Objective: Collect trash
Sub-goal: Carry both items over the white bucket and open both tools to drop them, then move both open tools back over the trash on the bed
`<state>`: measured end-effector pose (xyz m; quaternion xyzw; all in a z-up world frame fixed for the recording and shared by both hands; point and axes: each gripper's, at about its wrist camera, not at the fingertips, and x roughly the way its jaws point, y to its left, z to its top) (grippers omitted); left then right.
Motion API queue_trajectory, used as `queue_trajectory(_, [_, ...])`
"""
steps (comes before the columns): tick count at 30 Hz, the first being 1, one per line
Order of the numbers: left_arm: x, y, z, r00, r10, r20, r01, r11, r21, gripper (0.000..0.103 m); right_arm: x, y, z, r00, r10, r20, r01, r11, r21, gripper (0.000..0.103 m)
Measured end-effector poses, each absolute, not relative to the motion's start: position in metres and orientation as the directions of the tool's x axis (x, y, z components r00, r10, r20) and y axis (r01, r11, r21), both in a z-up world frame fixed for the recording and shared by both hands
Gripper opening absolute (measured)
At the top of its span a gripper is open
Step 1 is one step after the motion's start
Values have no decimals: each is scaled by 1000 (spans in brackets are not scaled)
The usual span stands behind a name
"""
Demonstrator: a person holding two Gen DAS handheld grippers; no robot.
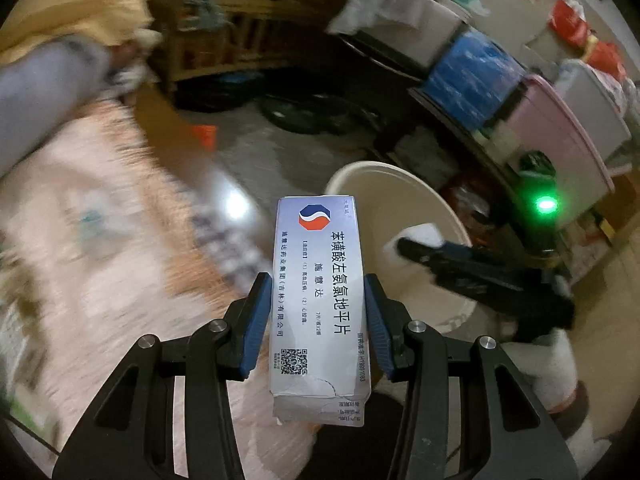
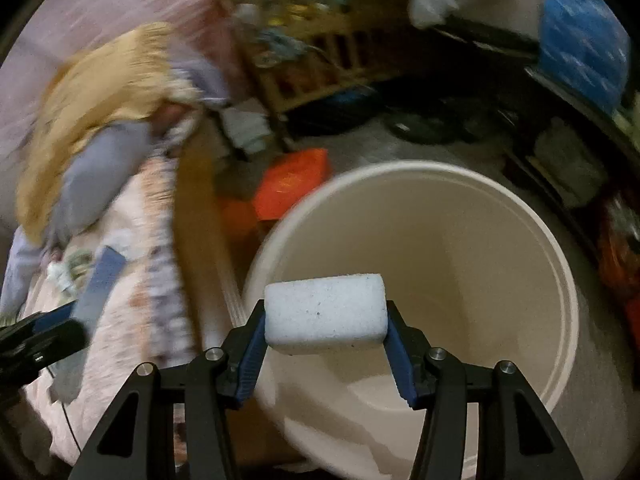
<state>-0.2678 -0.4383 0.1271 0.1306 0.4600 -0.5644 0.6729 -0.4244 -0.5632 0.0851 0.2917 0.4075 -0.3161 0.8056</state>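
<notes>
The right gripper [image 2: 326, 312] hangs over the open mouth of the cream bucket [image 2: 560, 280], tilted down; its blue pads clamp a white foam block [image 2: 326, 310], whose long axis runs across from pad to pad. The left gripper [image 1: 316, 308] (seen beside the bucket, near its rim) is closed on a medicine box [image 1: 318, 300]; the box's long axis points forward, away from the camera.

The medicine box [image 1: 318, 300] is glossy printed card, its near end torn ragged, while the foam block [image 2: 326, 312] looks matt, white and finely pitted. The bucket [image 2: 552, 264] is smooth cream plastic (faint sheen inside), and both hand-held grippers' pads [image 1: 256, 320] are ribbed blue rubber on matt black plastic.
</notes>
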Motion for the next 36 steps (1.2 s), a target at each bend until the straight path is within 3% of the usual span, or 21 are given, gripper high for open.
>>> queue_trajectory(5, [-284, -483, 116, -113, -621, -776, 890, 283, -356, 44, -442, -597, 51, 441, -221, -870, 805, 526, 275, 56])
queue_trajectory(10, [-291, -518, 107, -166, -611, -774, 884, 256, -391, 44, -461, -603, 42, 461, -217, -861, 819, 478, 318, 74])
queue_trajectory(16, [-292, -539, 96, -186, -616, -766, 871, 257, -419, 45, -480, -603, 50, 451, -267, -852, 837, 457, 300, 75])
queue_trajectory(21, [-289, -541, 92, -216, -630, -746, 854, 249, -457, 55, -489, -605, 60, 451, -301, -840, 844, 450, 292, 74])
queue_trajectory(36, [-263, -473, 102, 34, -626, -779, 872, 399, -283, 55, -445, -566, 82, 533, -305, -789, 750, 601, 275, 74])
